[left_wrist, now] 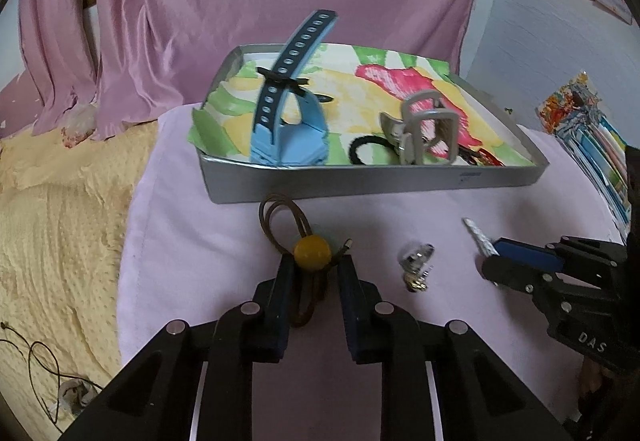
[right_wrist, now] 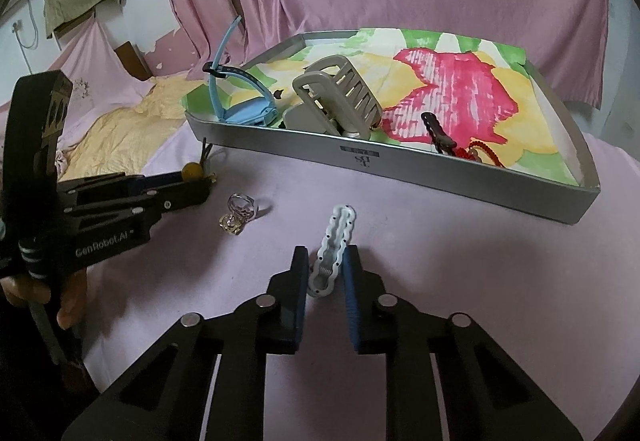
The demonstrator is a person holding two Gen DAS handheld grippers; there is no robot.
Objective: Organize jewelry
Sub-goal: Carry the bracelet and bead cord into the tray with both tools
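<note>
Left gripper (left_wrist: 313, 267) released, jaws astride brown cord with yellow bead (left_wrist: 312, 251) on pink cloth, near silver tray (left_wrist: 360, 181). Right gripper (right_wrist: 327, 259) parted around white hair clip (right_wrist: 332, 256) – not clenched. Rings (right_wrist: 239, 212) lie between grippers.

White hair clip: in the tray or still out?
Out. The white hair clip lies on the pink cloth short of the grey tray, between the open right tongs.

Left gripper (left_wrist: 312, 261) open, fingers either side of brown cord hair tie (left_wrist: 298, 241) with yellow bead, near tray's (left_wrist: 360, 181) front wall. Ring (left_wrist: 416, 265) on pink cloth (left_wrist: 200, 233) between both grippers. Right gripper (left_wrist: 494, 257) at white clip (left_wrist: 478, 235); grip unclear.
</note>
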